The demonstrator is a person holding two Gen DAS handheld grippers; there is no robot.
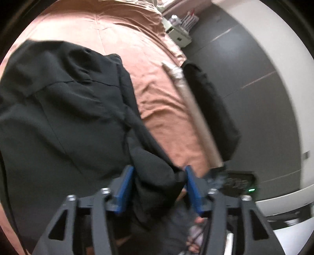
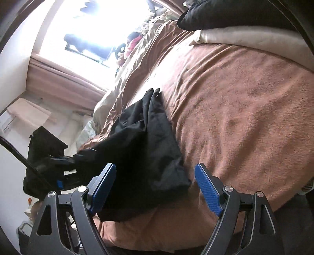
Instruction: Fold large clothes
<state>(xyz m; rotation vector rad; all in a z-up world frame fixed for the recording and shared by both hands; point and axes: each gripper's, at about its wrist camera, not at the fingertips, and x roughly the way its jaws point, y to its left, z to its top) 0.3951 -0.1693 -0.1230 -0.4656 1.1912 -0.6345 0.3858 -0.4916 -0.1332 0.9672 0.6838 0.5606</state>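
Observation:
A large black garment (image 1: 58,109) lies spread on the pink-brown bed cover (image 1: 157,82). In the left wrist view my left gripper (image 1: 160,188) has a bunched fold of the garment between its blue pads, which stand fairly wide apart. In the right wrist view the garment (image 2: 143,149) lies partly folded near the bed's edge, and my right gripper (image 2: 155,188) is open just over its near end with nothing held. The other gripper (image 2: 58,162) shows at the left of that view, at the garment's far end.
A pale pole (image 1: 194,109) and a dark cloth (image 1: 212,106) lie along the bed's edge above the grey floor (image 1: 255,82). A cream blanket (image 2: 245,37) and a black pillow (image 2: 215,13) lie on the bed. A bright window (image 2: 98,25) and curtain are beyond.

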